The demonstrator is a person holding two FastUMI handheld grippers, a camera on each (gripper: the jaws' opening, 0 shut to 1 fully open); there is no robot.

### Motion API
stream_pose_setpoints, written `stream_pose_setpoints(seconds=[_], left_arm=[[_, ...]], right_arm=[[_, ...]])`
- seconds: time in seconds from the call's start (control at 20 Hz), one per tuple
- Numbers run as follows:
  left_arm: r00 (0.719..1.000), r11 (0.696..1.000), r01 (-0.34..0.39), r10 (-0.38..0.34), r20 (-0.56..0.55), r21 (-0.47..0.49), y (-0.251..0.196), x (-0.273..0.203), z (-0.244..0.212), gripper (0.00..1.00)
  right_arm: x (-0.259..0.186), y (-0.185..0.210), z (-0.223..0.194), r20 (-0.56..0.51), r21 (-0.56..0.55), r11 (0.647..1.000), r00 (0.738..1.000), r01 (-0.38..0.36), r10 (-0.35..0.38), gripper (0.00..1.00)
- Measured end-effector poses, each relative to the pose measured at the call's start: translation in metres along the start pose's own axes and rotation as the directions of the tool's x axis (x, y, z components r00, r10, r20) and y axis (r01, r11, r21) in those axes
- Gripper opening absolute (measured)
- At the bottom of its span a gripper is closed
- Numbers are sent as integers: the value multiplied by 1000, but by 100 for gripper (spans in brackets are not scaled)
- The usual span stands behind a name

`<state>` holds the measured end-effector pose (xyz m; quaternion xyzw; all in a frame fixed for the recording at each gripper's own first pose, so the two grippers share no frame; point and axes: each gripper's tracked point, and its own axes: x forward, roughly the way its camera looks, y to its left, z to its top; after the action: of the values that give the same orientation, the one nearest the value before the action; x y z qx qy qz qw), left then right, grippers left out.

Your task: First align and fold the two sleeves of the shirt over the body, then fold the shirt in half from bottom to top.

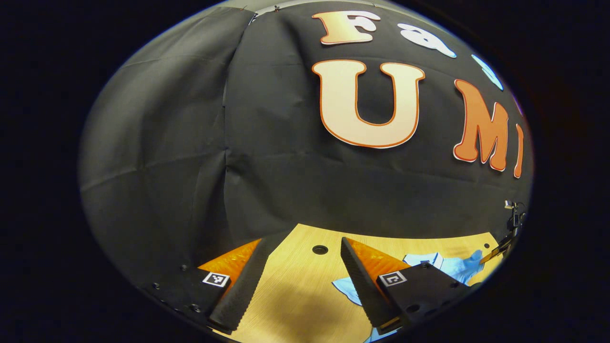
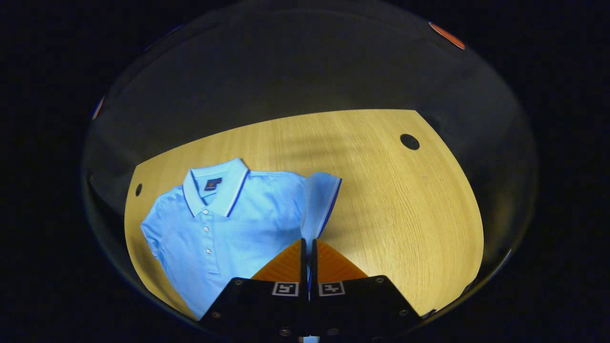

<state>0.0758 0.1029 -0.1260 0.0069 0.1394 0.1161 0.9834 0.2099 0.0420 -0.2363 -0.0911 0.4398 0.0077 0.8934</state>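
Right gripper (image 2: 307, 247) clamped on sleeve (image 2: 320, 200), lifted at polo shirt's (image 2: 224, 228) 3 o'clock | left gripper (image 1: 301, 281) spread wide, empty, above wooden table (image 1: 295, 305) | shirt flat at table's 9 o'clock | advice: carry sleeve toward 9 o'clock, align edge, release flat

Left gripper view low, wall-facing; right gripper view above; shared table (image 2: 405, 200).
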Motion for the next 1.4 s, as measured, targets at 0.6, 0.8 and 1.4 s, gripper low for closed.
stream_pose_setpoints(seconds=[0.6, 0.8, 1.4], left_arm=[[1000, 1000, 25, -25, -14, 3, 24, -1, 1, 98], [999, 999, 30, -30, -24, 16, 28, -2, -2, 98], [991, 998, 67, -66, -115, 7, -3, 17, -31, 98]], right_arm=[[-24, 129, -21, 7, -163, 980, 993, -113, 116, 1], [-12, 157, -32, -18, -146, 979, 990, -143, 142, 2], [-19, 150, -32, 53, -107, 984, 988, -140, 147, 99]])
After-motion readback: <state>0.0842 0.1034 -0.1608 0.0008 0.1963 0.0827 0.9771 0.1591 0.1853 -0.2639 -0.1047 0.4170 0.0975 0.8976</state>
